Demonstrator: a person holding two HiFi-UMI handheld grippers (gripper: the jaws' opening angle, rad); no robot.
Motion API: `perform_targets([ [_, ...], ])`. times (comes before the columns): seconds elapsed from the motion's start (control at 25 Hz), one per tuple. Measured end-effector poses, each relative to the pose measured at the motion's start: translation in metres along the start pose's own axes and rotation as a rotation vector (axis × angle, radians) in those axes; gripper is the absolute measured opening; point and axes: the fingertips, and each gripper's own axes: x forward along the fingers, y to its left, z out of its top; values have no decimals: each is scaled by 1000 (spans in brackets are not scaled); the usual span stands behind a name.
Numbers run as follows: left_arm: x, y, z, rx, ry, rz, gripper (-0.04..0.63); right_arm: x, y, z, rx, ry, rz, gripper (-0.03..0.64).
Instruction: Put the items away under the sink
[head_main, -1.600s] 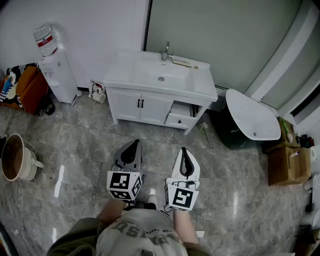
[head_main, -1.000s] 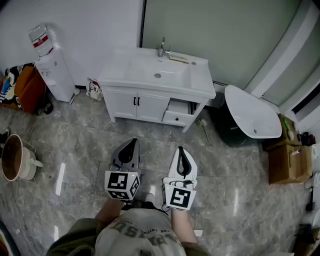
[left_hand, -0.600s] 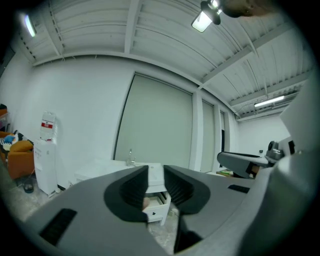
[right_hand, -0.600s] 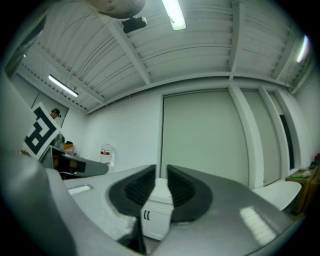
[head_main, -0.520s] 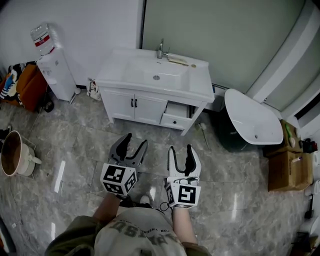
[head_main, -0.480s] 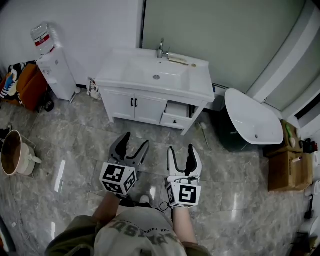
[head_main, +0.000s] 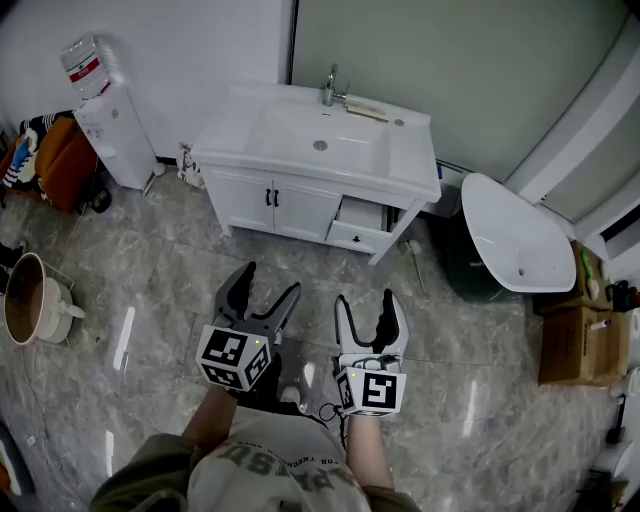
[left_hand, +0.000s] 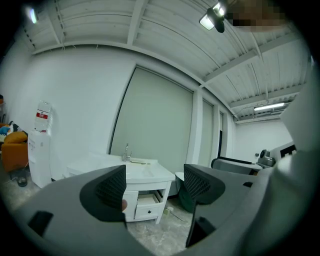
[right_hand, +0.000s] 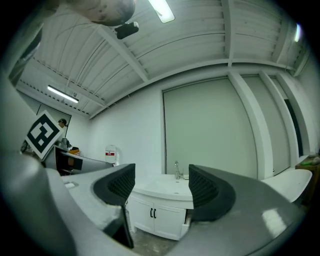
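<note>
A white sink cabinet (head_main: 400, 170) stands against the far wall, with a faucet (head_main: 330, 92) and a thin item (head_main: 366, 111) lying on its top. Its two doors (head_main: 270, 200) are closed, and a small drawer (head_main: 360, 222) at its right stands pulled out. My left gripper (head_main: 268, 282) and right gripper (head_main: 367, 302) are held side by side above the floor, well short of the cabinet, both open and empty. The left gripper (left_hand: 156, 185) looks at the cabinet (left_hand: 142, 175) between its jaws. So does the right gripper (right_hand: 161, 187), facing the cabinet doors (right_hand: 152, 213).
A water dispenser (head_main: 110, 120) stands left of the cabinet, with a small bag (head_main: 187, 165) between them and an orange bag (head_main: 60, 165) further left. A bucket (head_main: 25, 312) sits at the left edge. A white basin (head_main: 520, 245) leans on a dark bin at right, beside a cardboard box (head_main: 580, 345).
Both grippers were shut a second ago and now stand open. The view has shifted slightly, and the cabinet sits a little further right in it.
</note>
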Motion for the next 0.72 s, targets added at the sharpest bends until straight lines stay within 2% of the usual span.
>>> perform_targets([
  [0.28, 55, 35, 1, -7, 18, -36, 345, 52, -8, -15, -18, 28, -26, 327],
  [0.72, 178, 99, 58, 9, 3, -146, 345, 181, -31, -9, -45, 15, -111, 327],
])
